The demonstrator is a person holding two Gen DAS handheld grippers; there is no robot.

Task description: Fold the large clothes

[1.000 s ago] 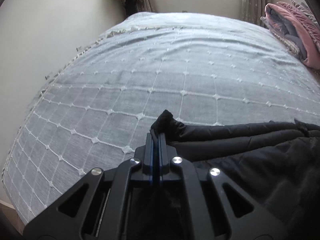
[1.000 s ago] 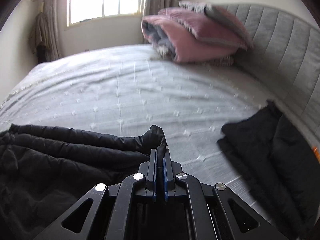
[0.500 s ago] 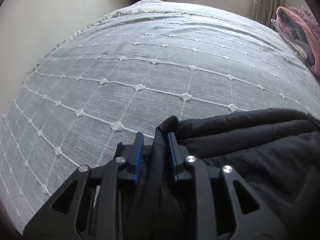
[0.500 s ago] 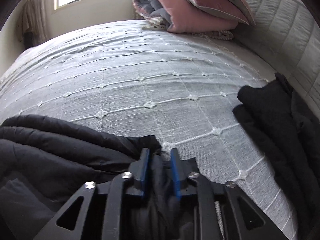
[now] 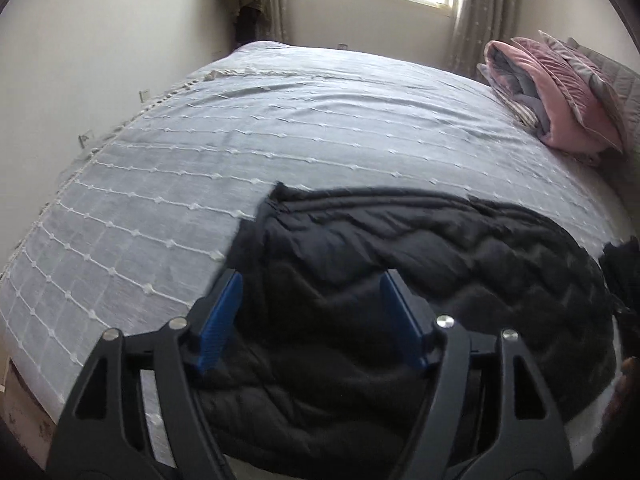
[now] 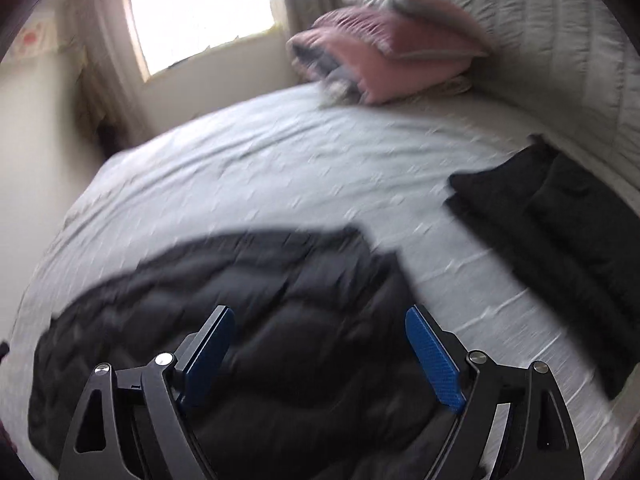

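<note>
On gridded bedspread [image 5: 168,184], puffy quilted black jacket [image 5: 400,280]

Both hand-held tools look alike: the left gripper [image 5: 311,308] and the right gripper [image 6: 320,344] are built of matte black plastic, each finger a flat arm with a long triangular cut-out near its base. Round silver screw heads sit at the linkage joints, two on each side. The inner face of every finger carries a bright blue pad [image 6: 434,360] with a fine ribbed texture; the left tool's pads [image 5: 220,318] match
</note>
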